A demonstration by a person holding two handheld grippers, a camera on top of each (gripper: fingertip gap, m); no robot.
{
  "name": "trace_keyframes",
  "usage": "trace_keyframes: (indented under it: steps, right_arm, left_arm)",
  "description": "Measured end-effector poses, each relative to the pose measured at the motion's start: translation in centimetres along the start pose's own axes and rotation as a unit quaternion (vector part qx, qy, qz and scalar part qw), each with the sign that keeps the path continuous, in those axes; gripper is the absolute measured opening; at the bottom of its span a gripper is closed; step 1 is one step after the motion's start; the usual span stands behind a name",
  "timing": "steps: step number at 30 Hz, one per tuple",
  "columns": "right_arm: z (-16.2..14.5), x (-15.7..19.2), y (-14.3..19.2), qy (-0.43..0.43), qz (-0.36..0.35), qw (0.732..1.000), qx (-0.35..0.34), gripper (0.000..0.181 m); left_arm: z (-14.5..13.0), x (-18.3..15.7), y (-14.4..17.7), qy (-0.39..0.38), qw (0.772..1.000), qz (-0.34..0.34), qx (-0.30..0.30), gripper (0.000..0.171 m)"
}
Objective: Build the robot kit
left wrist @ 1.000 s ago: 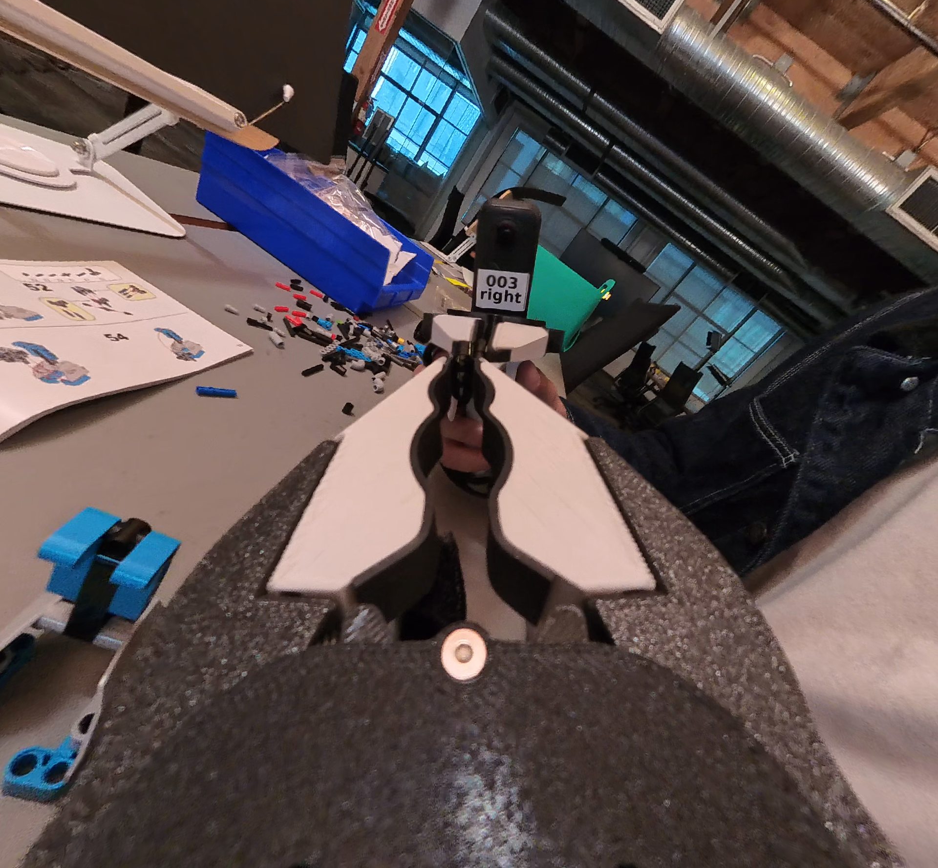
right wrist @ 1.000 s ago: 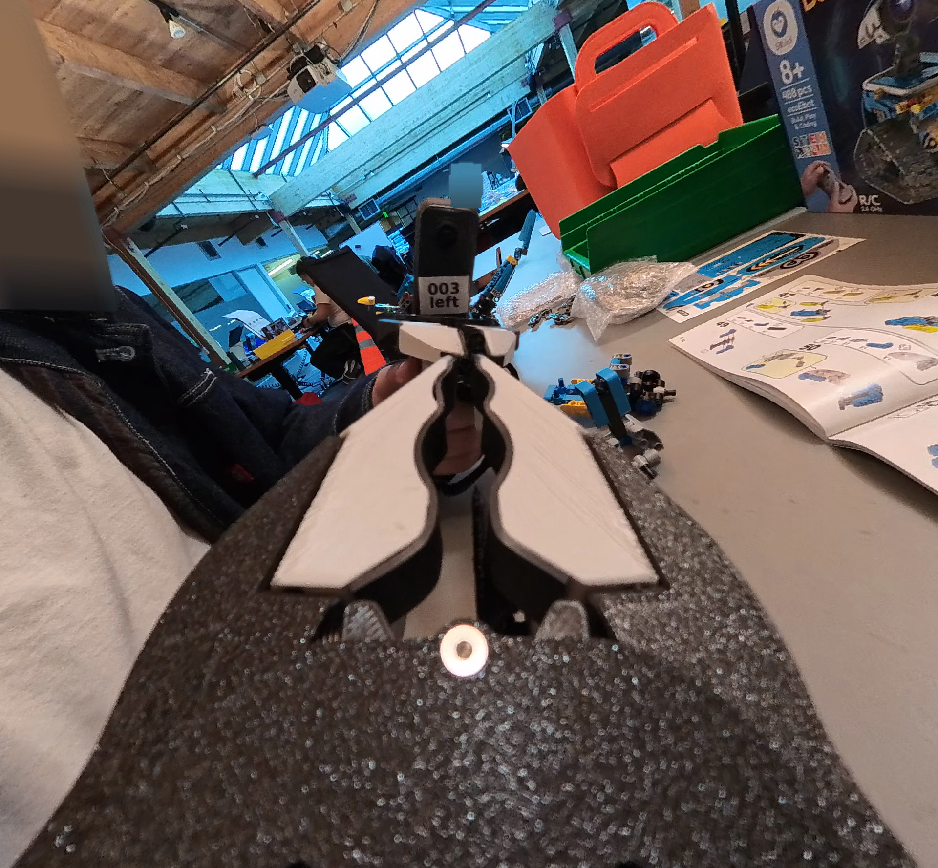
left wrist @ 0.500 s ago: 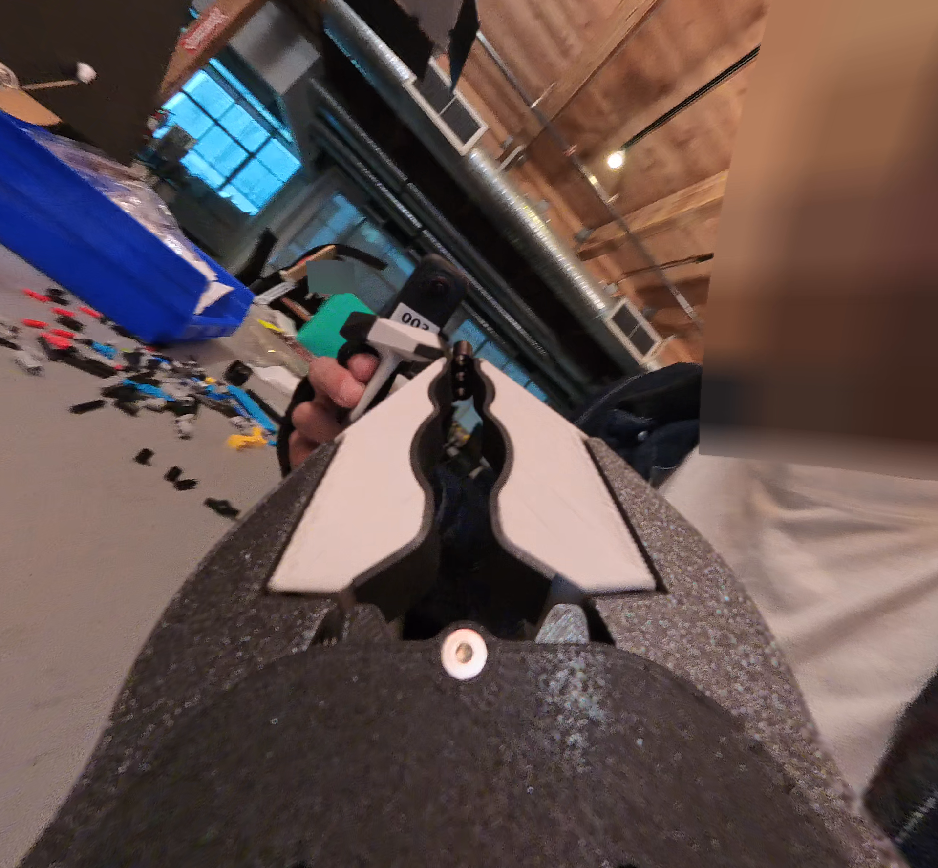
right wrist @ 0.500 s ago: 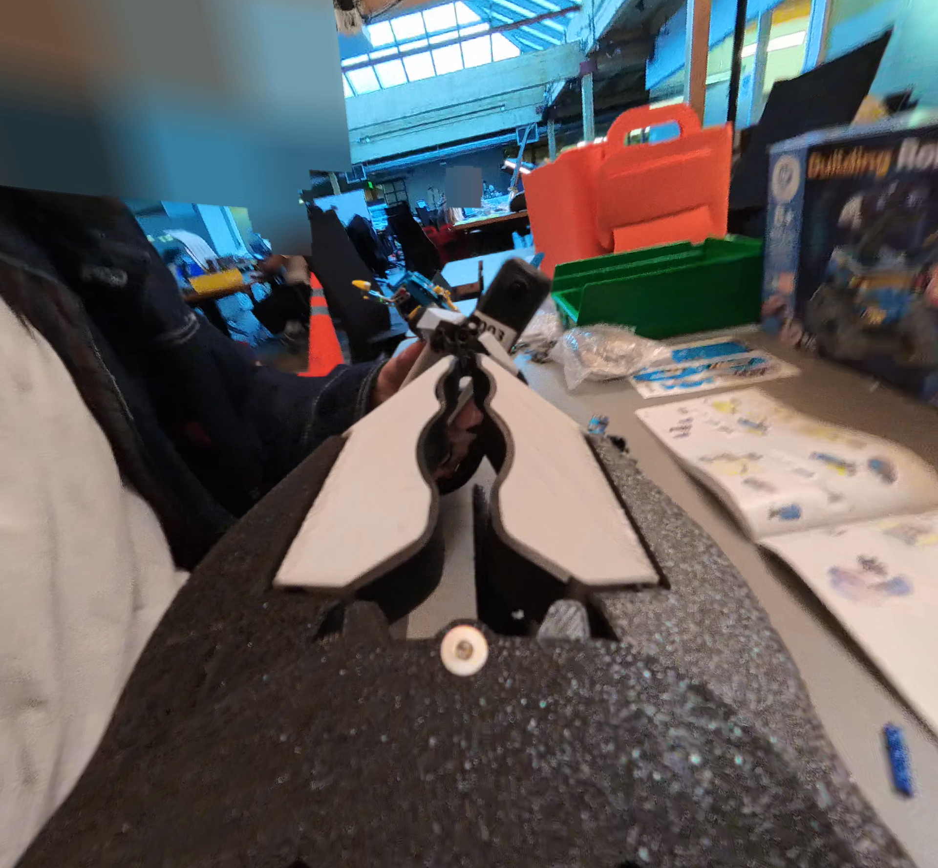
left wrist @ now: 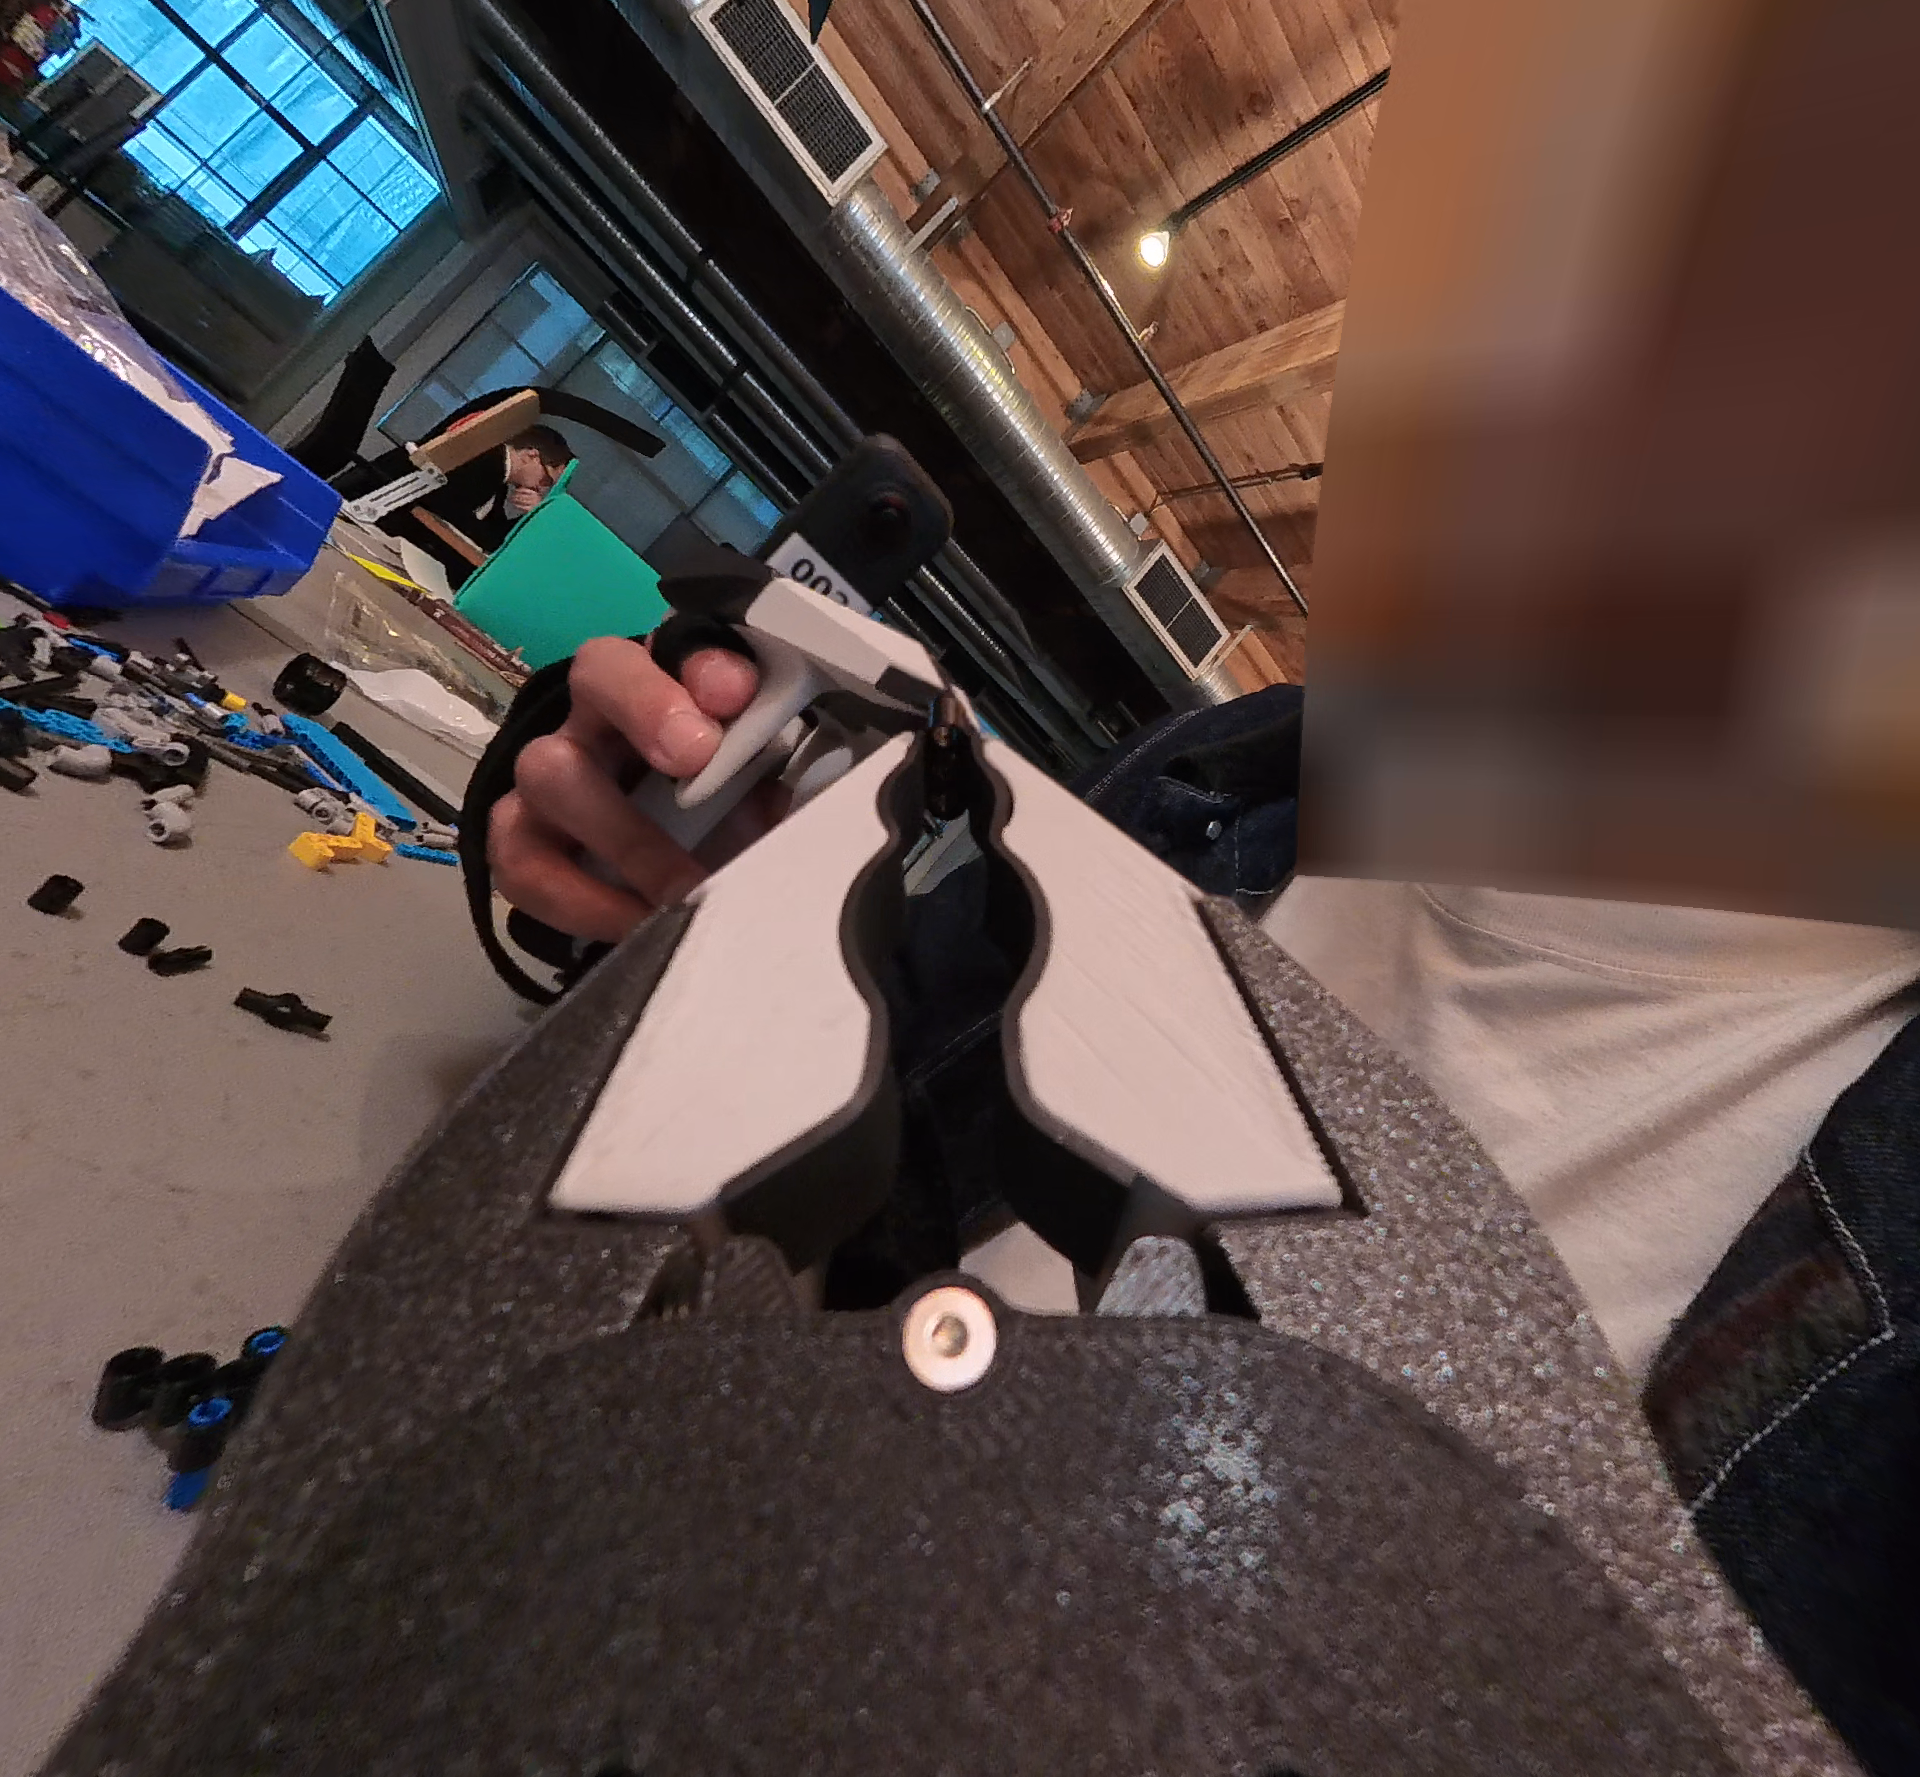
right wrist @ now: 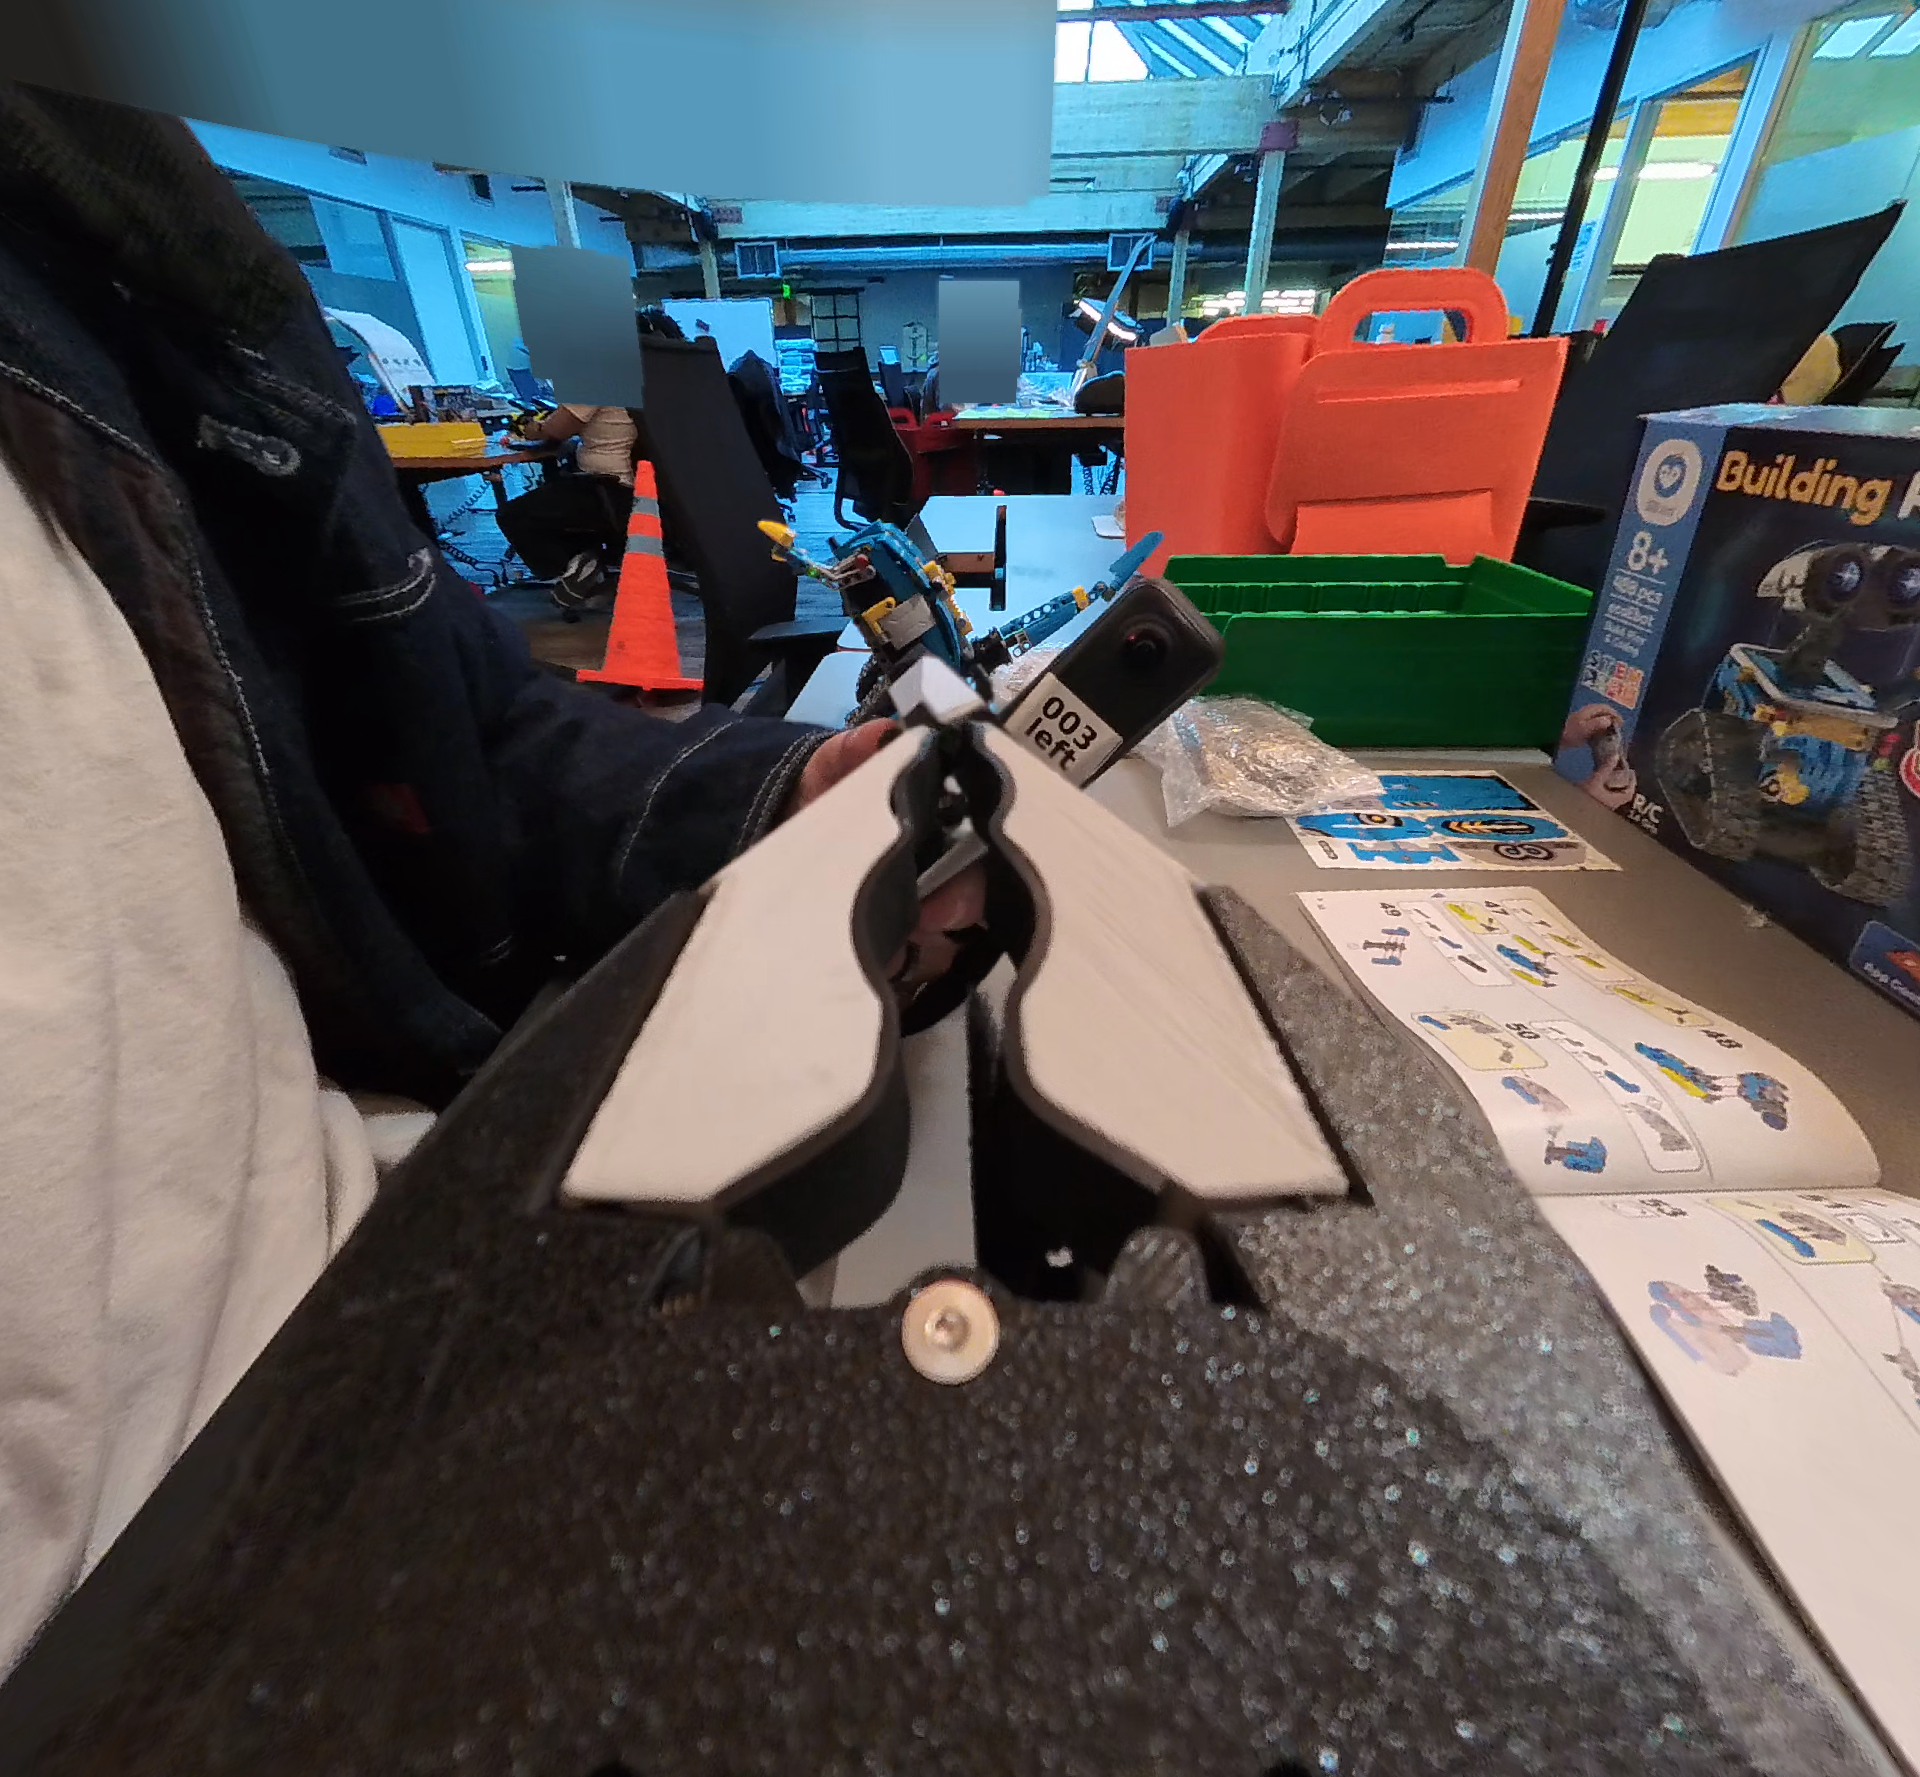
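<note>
My left gripper (left wrist: 943, 759) is shut on a small black pin (left wrist: 941, 777), held up in the air in front of a person's white shirt and dark denim jacket. My right gripper (right wrist: 951, 763) is also shut, and the pin (right wrist: 952, 792) sits dark between its tips. The two grippers meet tip to tip at an angle. In the left wrist view the right gripper (left wrist: 914, 683) comes in from the left, held by a hand (left wrist: 613, 792). In the right wrist view the left gripper's black camera (right wrist: 1127, 662) stands just behind my tips.
A grey table holds loose small pieces (left wrist: 156, 740), black wheels (left wrist: 166, 1395), a blue bin (left wrist: 104, 480) and a green felt bag (left wrist: 551, 584). The right wrist view shows an open booklet (right wrist: 1558, 1052), a green bin (right wrist: 1403, 647), an orange felt bag (right wrist: 1351, 439) and a toy box (right wrist: 1787, 667). The grippers are tip to tip, or close to it.
Both grippers have swung round and tilted while staying tip to tip on the pin. The left view has turned from the table toward the ceiling and the person's chest.
</note>
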State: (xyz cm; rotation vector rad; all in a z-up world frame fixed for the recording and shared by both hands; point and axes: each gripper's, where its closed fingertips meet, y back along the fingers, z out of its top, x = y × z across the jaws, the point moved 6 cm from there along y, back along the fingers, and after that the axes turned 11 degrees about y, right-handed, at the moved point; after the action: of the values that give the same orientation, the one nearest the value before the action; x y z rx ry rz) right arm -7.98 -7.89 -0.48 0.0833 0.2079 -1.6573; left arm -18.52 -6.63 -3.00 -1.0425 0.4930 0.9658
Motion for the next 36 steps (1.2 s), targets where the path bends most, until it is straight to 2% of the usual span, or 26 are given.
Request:
trace_keyframes:
  steps: [10, 15, 18, 20, 24, 26, 28, 30, 33, 36]
  right_arm:
    - [-0.5, 0.0, 0.2, 0.001, 0.012, 0.999, 0.044, 0.004]
    - [-0.7, 0.2, 0.8, 0.055, 0.025, 0.988, 0.144, 0.004]
    - [-1.4, 0.5, 1.1, 0.096, 0.038, 0.97, 0.222, 0.003]
    - [-1.6, 0.7, 1.2, 0.105, 0.044, 0.964, 0.242, 0.003]
    - [-2.0, 0.7, 1.4, 0.095, 0.048, 0.965, 0.241, 0.004]
    - [-1.6, 0.4, 1.4, 0.081, 0.037, 0.976, 0.199, 0.004]
    - [-1.6, 0.0, 1.4, 0.066, 0.028, 0.982, 0.175, 0.004]
    - [-2.0, -0.4, 1.6, 0.073, 0.009, 0.981, 0.18, 0.014]
    - [-1.8, -0.3, 1.8, 0.071, 0.014, 0.983, 0.166, 0.01]
    - [-1.6, -0.2, 1.7, 0.105, 0.002, 0.98, 0.169, 0.006]
  left_arm:
    - [-0.1, 0.4, 0.2, 0.0, 1.0, 0.019, 0.008, 0.006]
    - [-0.6, 1.4, 0.1, -0.007, 0.997, 0.067, 0.038, 0.006]
    - [-1.2, 2.4, 0.1, -0.017, 0.99, 0.118, 0.07, 0.006]
    - [-1.4, 2.6, 0.1, -0.012, 0.989, 0.123, 0.078, 0.006]
    - [-1.5, 3.0, 0.1, 0.003, 0.99, 0.123, 0.076, 0.006]
    - [-1.1, 2.5, -0.1, 0.006, 0.993, 0.098, 0.059, 0.005]
    - [-0.8, 2.5, 0.0, -0.007, 0.993, 0.104, 0.052, 0.006]
    - [-0.6, 2.4, 0.2, -0.007, 0.993, 0.105, 0.046, 0.006]
    - [-0.3, 2.3, 0.5, -0.004, 0.994, 0.101, 0.037, 0.006]
    - [-0.5, 2.4, 0.4, -0.005, 0.994, 0.103, 0.045, 0.006]
